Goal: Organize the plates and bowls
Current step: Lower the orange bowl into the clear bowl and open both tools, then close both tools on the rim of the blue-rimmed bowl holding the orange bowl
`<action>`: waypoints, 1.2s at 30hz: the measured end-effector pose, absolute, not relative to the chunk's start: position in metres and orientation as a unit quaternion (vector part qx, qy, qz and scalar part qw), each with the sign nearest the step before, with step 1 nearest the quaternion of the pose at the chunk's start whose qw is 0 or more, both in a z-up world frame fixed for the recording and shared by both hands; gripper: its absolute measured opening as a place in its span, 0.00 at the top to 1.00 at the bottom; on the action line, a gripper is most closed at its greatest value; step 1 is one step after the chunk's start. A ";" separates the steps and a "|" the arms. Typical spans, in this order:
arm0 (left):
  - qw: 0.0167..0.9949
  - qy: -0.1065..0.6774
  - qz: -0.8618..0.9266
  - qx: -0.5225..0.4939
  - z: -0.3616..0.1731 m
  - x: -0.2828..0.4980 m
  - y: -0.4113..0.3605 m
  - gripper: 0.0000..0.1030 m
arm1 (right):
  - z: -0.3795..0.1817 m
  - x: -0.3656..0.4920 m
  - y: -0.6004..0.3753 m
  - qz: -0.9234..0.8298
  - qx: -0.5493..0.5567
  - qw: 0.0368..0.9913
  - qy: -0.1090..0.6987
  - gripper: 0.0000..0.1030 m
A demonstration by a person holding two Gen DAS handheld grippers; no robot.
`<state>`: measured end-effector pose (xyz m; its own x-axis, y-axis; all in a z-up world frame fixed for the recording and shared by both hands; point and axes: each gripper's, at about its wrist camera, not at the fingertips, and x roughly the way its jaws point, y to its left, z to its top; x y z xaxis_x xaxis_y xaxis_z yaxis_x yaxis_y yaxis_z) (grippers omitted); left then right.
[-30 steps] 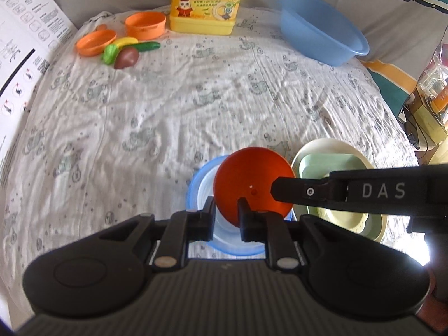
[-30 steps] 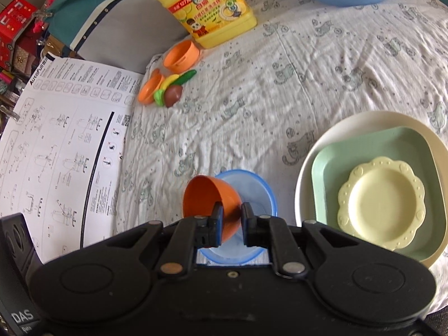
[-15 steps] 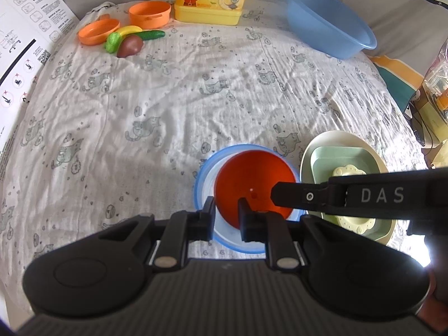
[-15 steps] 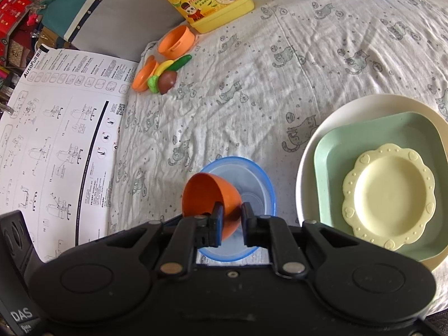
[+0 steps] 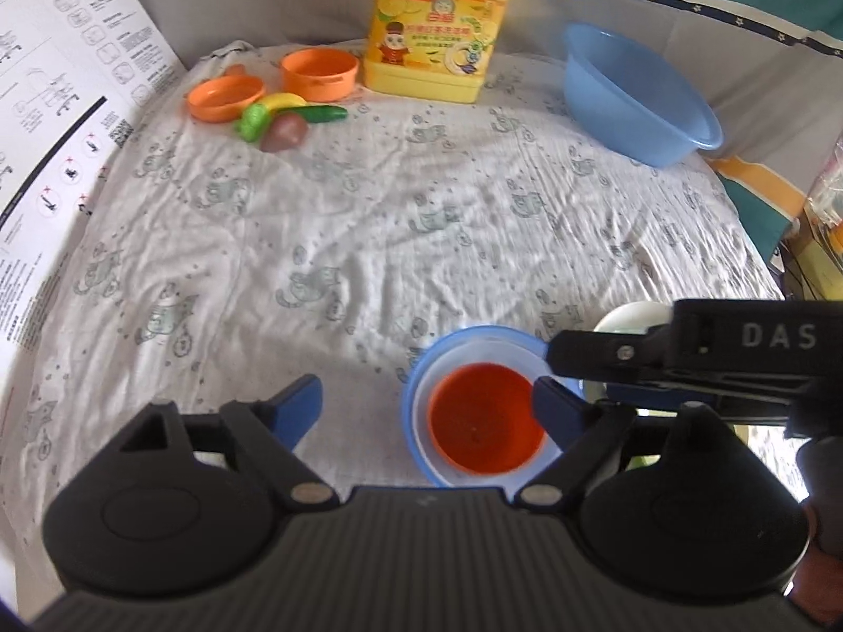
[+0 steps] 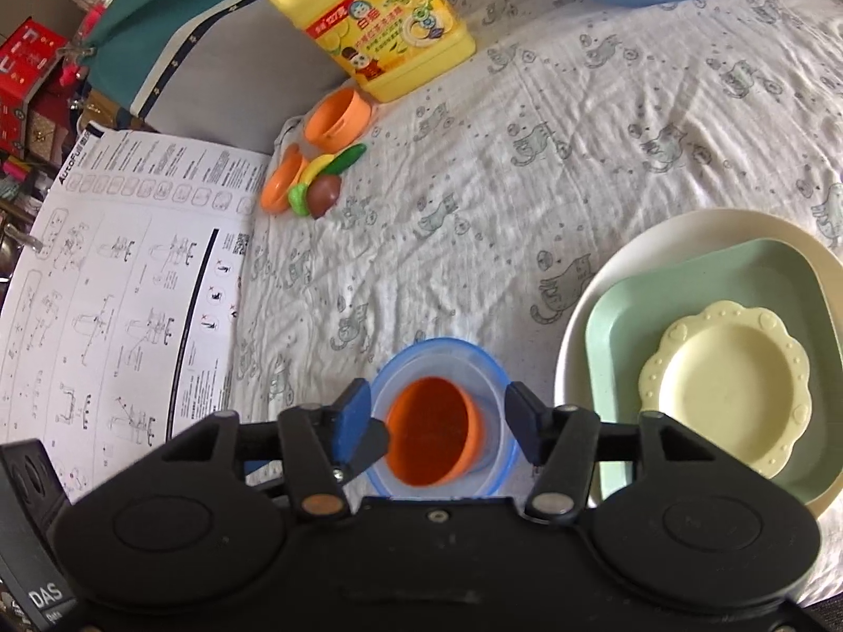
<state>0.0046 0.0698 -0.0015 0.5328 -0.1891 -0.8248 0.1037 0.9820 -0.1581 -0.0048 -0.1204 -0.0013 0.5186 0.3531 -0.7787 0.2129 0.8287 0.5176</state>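
Orange bowl (image 6: 434,432) sits nested inside the clear blue-rimmed bowl (image 6: 487,363) on the printed sheet (image 6: 579,147). I see both claws spreading, neither pad pressing anything: my right claw (image 6: 436,424) straddles the two bowls, my left claw (image 5: 427,405) is released beside them. Stacked plates (image 6: 722,384) lie just right of the bowls.

Yellow detergent jug (image 5: 441,31), toy vegetables (image 5: 287,117), printed instruction sheet (image 6: 121,284), cat-print cloth (image 5: 369,221)
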 end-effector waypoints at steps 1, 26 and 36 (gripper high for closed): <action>0.874 0.477 -0.082 -0.046 -0.002 0.005 0.071 0.13 | -0.001 -0.006 -0.122 0.040 0.291 0.822 0.488 0.33; 0.879 0.470 -0.069 -0.040 -0.016 -0.019 0.088 0.00 | -0.008 -0.036 -0.135 0.021 0.291 0.826 0.482 0.04; 0.877 0.471 -0.082 -0.047 -0.027 -0.017 0.085 0.00 | -0.012 -0.029 -0.126 0.028 0.259 0.832 0.490 0.10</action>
